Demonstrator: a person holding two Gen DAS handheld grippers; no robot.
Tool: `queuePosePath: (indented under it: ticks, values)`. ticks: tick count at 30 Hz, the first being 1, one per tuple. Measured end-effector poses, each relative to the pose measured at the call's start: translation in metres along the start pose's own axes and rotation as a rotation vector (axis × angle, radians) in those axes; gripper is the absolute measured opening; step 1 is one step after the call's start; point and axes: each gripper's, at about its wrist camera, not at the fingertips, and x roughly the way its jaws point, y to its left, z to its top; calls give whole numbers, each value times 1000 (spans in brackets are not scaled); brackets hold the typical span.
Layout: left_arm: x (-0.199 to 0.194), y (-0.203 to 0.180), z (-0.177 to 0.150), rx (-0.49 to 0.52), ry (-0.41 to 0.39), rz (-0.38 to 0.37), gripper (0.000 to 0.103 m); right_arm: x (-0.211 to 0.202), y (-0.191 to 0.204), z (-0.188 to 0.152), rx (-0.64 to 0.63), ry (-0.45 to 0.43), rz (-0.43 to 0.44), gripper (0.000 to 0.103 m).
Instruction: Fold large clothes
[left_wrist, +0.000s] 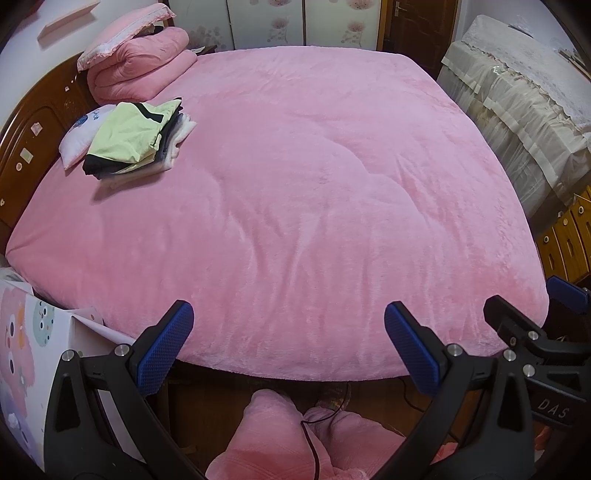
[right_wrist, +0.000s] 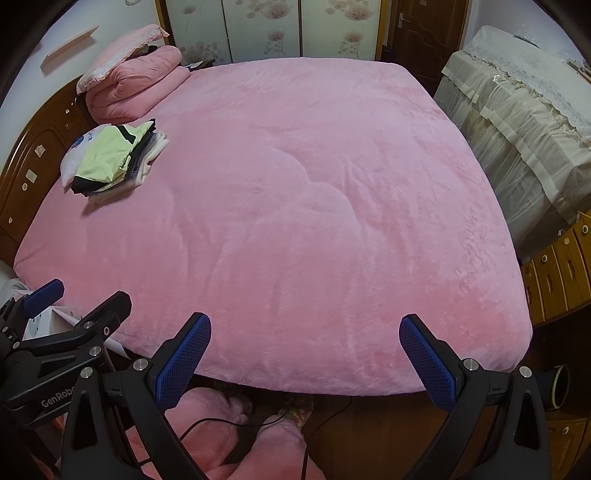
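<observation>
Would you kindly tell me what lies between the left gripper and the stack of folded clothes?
Only bare pink blanket lies between the left gripper and the folded clothes, shown in both views.

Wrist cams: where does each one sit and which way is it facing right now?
Left wrist: on the left gripper, at the bed's near edge, looking across the pink bed cover; open blue fingers, pink-trousered legs below, right gripper alongside.
Right wrist: on the right gripper, same heading; open fingers, left gripper alongside.
Shared: folded clothes stack, rolled pink quilt.
</observation>
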Motion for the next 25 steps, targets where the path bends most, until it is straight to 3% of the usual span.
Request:
queuePosePath:
  ticks: [25]
  values:
    - [1, -11, 8, 38, -8, 6, 102, -3, 1, 5, 21, -1, -15, 103]
